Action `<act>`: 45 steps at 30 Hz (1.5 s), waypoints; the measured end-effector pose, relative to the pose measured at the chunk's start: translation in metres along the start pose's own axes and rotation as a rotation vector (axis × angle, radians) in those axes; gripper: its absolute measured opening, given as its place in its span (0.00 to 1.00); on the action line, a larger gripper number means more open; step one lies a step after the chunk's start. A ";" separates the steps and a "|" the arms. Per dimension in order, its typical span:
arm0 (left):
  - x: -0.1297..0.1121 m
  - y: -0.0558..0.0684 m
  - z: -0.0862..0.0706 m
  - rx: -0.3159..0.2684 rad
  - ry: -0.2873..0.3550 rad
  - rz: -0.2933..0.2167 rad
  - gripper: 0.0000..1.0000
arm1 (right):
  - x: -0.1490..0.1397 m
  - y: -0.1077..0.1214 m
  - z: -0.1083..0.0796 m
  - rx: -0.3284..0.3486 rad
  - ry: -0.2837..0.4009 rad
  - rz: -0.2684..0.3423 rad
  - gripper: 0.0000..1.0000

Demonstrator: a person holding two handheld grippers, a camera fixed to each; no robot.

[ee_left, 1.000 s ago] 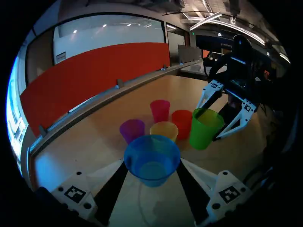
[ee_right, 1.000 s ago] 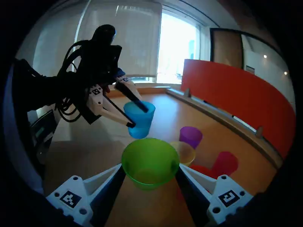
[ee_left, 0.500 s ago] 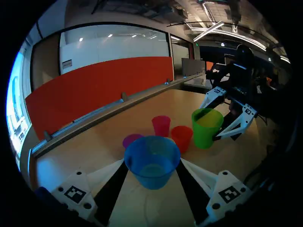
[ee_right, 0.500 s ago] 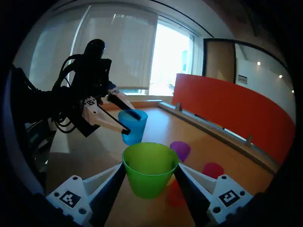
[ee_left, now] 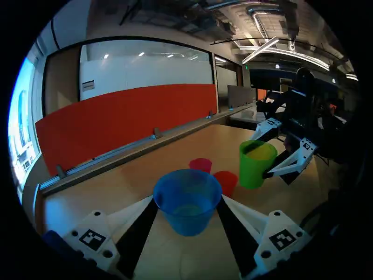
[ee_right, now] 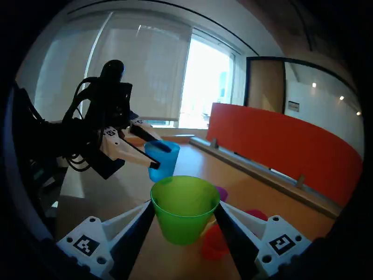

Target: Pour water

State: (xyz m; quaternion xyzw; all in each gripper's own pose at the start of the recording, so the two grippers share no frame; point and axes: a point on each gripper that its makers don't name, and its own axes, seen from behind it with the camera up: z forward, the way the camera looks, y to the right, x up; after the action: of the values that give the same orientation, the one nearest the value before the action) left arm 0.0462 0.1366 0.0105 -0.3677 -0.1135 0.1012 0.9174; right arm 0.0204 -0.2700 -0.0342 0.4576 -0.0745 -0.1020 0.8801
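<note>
Jaws on the left gripper: clamped hard on a blue cup, one white finger pressed to each flank. Translucent plastic, tapered, wide round rim tipped toward the camera, paler at the bottom. Water inside? Impossible to tell through the tinted wall.

Same story on the right gripper: jaws squeezed on a green cup, also thin see-through plastic, also a tapered cone with a smooth round rim. Black strips down the inner faces of the fingers, black-and-white marker squares on the broad white bases.

From the left gripper view, green cup near upright out to the right, pinched between slim white fingers, yellowish glow in its mouth. From the right gripper view, blue cup off to the left, near upright, caught in the far jaws, dark cables and housing bunched behind. Two held cups apart, rims not touching.

Down below, the counter: smooth, pale, wood-look, slight sheen. Little cluster of spare cups on it: pink cup and red cup, tinted plastic, just beside each other, and a purple cup peeking out behind the green rim.

Along the far edge of the counter, a metal rail and a flat orange partition. Beyond, a bright window with a pale blind.
</note>
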 end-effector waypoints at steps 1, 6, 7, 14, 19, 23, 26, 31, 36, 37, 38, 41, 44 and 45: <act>0.002 0.000 0.000 0.000 0.008 -0.001 0.85 | 0.000 0.000 0.000 -0.001 0.003 0.002 0.91; 0.014 -0.001 -0.001 0.006 0.055 -0.006 0.85 | 0.001 0.002 -0.002 -0.007 0.017 0.009 0.91; 0.017 -0.001 -0.001 0.008 0.066 -0.009 0.85 | 0.002 0.003 -0.003 -0.008 0.020 0.011 0.91; 0.042 -0.003 -0.003 0.011 0.164 -0.040 0.85 | 0.005 0.005 -0.004 -0.010 0.041 0.022 0.91; 0.055 -0.004 -0.003 0.006 0.214 -0.063 0.85 | 0.007 0.004 -0.005 -0.011 0.048 0.021 0.91; 0.059 -0.007 -0.003 0.013 0.228 -0.066 0.85 | 0.009 0.006 -0.006 -0.017 0.058 0.015 0.91; 0.061 -0.008 -0.002 0.019 0.231 -0.061 0.85 | 0.009 0.007 -0.005 -0.023 0.063 0.011 0.91; 0.064 -0.007 -0.002 0.016 0.234 -0.054 0.85 | 0.009 0.008 -0.004 -0.026 0.068 0.012 0.91; 0.068 -0.005 -0.001 0.010 0.239 -0.041 0.85 | 0.015 0.010 -0.004 -0.032 0.087 0.006 0.91; 0.069 -0.006 -0.001 0.011 0.238 -0.034 0.85 | 0.014 0.011 -0.004 -0.033 0.090 0.000 0.91; 0.069 -0.006 -0.001 0.011 0.238 -0.026 0.85 | 0.014 0.011 -0.003 -0.035 0.094 -0.008 0.91; 0.073 -0.007 0.000 0.017 0.235 0.003 0.85 | 0.012 0.011 -0.001 -0.036 0.088 -0.016 0.90; 0.078 -0.008 0.001 0.024 0.234 0.032 0.85 | 0.012 0.009 0.001 -0.027 0.083 -0.003 0.90; 0.080 -0.009 0.001 0.026 0.235 0.041 0.85 | 0.013 0.008 0.002 -0.023 0.083 0.004 0.90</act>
State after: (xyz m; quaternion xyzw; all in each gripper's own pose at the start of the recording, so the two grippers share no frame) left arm 0.1230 0.1524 0.0280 -0.3675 0.0035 0.0776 0.9268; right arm 0.0329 -0.2704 -0.0264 0.4513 -0.0377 -0.0821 0.8878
